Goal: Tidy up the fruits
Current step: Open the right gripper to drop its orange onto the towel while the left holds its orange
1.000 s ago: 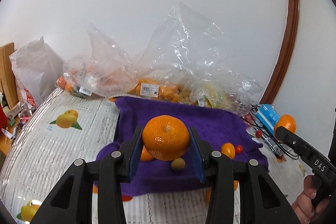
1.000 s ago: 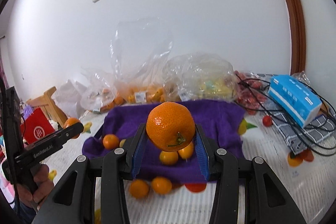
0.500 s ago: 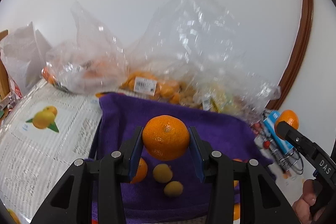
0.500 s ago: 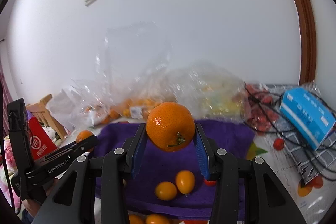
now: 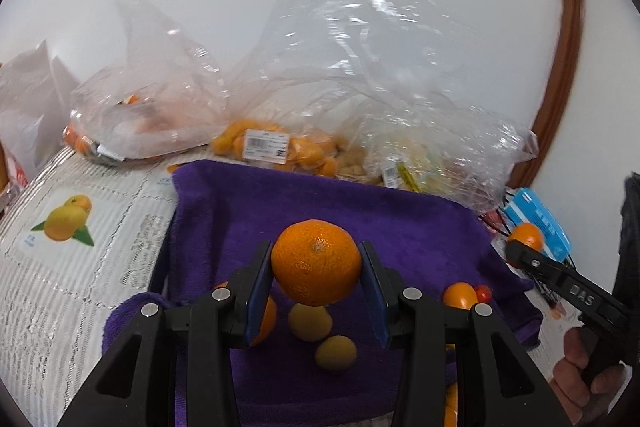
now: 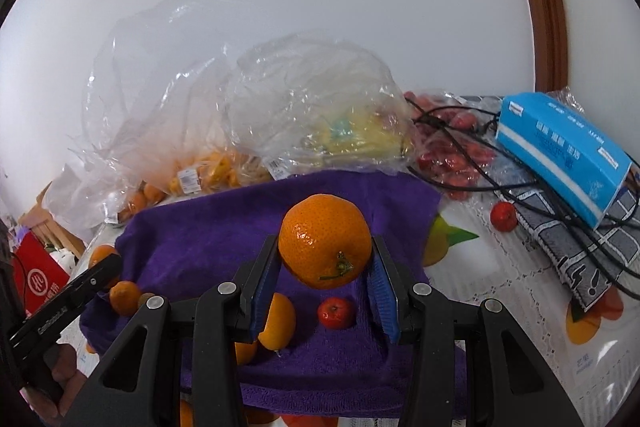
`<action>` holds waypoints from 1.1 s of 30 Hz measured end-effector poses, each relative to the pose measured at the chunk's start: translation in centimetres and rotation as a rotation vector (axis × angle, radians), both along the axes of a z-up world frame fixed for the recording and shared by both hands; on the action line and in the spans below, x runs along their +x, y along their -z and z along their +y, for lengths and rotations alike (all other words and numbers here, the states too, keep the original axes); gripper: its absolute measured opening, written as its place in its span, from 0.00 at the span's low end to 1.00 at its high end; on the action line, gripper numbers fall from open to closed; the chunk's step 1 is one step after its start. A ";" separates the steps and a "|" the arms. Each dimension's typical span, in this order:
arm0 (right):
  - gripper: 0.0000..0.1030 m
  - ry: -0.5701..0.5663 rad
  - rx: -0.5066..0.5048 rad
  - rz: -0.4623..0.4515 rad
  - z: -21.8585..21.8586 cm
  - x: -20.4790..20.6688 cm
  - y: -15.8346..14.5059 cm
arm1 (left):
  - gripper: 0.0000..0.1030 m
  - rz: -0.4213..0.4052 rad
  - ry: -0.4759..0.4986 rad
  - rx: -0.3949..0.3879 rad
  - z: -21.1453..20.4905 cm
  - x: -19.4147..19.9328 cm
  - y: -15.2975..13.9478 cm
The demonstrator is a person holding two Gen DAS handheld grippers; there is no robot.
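While pinching a round orange mandarin (image 5: 316, 262), left gripper (image 5: 316, 275) hovering directly above crumpled purple towel (image 5: 400, 231). Right gripper (image 6: 325, 277) likewise clamping a stemmed orange mandarin (image 6: 325, 241), towel below.

– Item one? 
– I log a round orange mandarin (image 5: 316, 261), held above my purple towel (image 5: 400, 227). 
– Item two? 
– Another stemmed mandarin (image 6: 325, 241), likewise held; small fruits lie below.
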State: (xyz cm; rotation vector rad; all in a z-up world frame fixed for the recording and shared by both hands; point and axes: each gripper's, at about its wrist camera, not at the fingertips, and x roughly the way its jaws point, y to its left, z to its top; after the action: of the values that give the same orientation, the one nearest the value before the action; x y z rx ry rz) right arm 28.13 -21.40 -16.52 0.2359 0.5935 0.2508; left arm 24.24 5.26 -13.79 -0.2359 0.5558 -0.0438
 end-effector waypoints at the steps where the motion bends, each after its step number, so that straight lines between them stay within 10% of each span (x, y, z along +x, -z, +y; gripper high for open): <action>1: 0.43 -0.001 -0.003 0.004 0.2 0.1 0.2 | 0.39 -0.002 0.009 0.008 -0.3 0.0 0.0; 33: 0.41 -0.028 -0.051 0.000 2.5 -0.4 0.8 | 0.51 0.074 0.097 0.014 -1.8 1.2 1.2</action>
State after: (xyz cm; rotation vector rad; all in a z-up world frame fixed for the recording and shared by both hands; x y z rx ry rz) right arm 27.70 -18.87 -17.37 0.1785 0.6030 0.2623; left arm 25.43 3.44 -14.97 -0.1979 0.6405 -0.1254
